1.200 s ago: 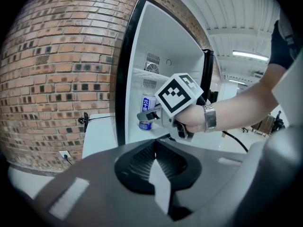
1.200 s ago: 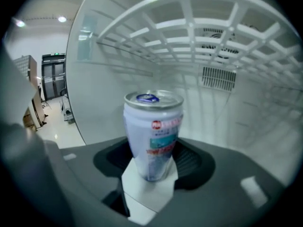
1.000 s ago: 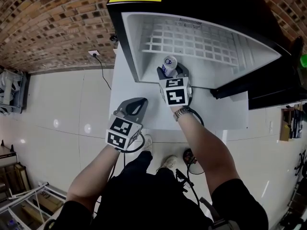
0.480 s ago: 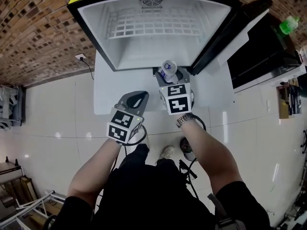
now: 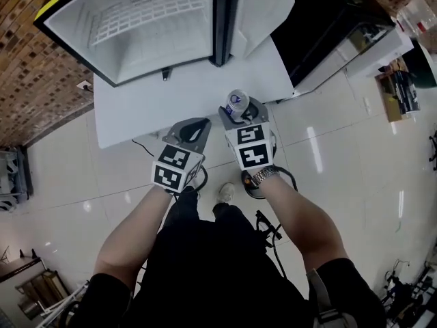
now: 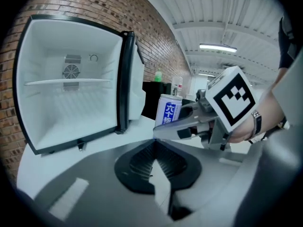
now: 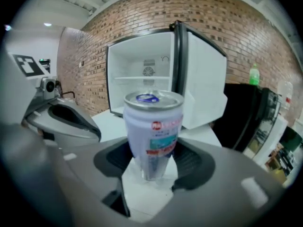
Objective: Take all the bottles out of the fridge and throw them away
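Observation:
An upright white drink can (image 5: 237, 104) with a blue-marked lid stands between the jaws of my right gripper (image 5: 237, 112), which is shut on its lower body. The right gripper view shows the can (image 7: 152, 126) gripped at its base by the right gripper (image 7: 152, 159). My left gripper (image 5: 196, 126) hangs just left of it, jaws shut and empty; in its own view the left gripper (image 6: 152, 145) has its tips together. The open fridge (image 5: 136, 39) lies up and to the left, and its interior (image 6: 71, 89) shows no bottles.
The fridge stands on a white platform (image 5: 198, 87) with its door (image 5: 259, 5) swung open. To the right is a black cabinet (image 5: 321, 26) with a green bottle (image 7: 254, 74) on top. A cluttered shelf (image 5: 399, 80) is at far right. White tiled floor (image 5: 355, 156) surrounds me.
Both grippers have drawn back from the fridge mouth, the right one carrying the can. The fridge has slid to the upper left of the head view, which now takes in more floor.

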`<state>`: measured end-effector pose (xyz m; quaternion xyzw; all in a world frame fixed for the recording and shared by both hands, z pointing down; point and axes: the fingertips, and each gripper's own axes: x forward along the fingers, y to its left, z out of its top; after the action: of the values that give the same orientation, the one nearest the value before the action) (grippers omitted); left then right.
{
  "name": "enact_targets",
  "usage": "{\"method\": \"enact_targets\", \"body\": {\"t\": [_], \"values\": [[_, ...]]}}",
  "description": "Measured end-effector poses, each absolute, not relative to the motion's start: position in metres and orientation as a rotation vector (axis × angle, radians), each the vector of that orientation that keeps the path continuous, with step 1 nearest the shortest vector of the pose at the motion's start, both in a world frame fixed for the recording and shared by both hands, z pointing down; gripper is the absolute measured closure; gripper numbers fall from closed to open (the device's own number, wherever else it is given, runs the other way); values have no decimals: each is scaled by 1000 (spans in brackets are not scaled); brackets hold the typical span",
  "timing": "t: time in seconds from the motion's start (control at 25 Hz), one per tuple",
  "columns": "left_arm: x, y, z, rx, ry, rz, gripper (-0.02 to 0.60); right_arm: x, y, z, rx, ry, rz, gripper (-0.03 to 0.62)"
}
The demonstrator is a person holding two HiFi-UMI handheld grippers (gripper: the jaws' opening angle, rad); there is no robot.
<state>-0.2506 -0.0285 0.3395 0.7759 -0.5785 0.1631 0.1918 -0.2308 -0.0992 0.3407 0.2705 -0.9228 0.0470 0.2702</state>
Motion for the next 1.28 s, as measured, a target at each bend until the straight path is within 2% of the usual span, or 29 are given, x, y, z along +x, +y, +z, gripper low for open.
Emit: {"method": "enact_targets", "body": {"t": [0.32, 0.72, 1.04, 1.28], "values": [[-135, -34, 378, 2306, -1334, 566, 578, -98, -76, 405, 912, -2335, 306, 336], [-19, -9, 454, 2434, -852, 775, 578, 23, -21, 506, 1187, -2080, 607, 336], [35, 13, 512, 2430, -647, 875, 578, 80, 20, 587, 1292, -1929, 816, 336], [54, 25, 562, 2393, -559, 946, 578, 92, 48, 662, 1278, -1845, 959, 336]]}}
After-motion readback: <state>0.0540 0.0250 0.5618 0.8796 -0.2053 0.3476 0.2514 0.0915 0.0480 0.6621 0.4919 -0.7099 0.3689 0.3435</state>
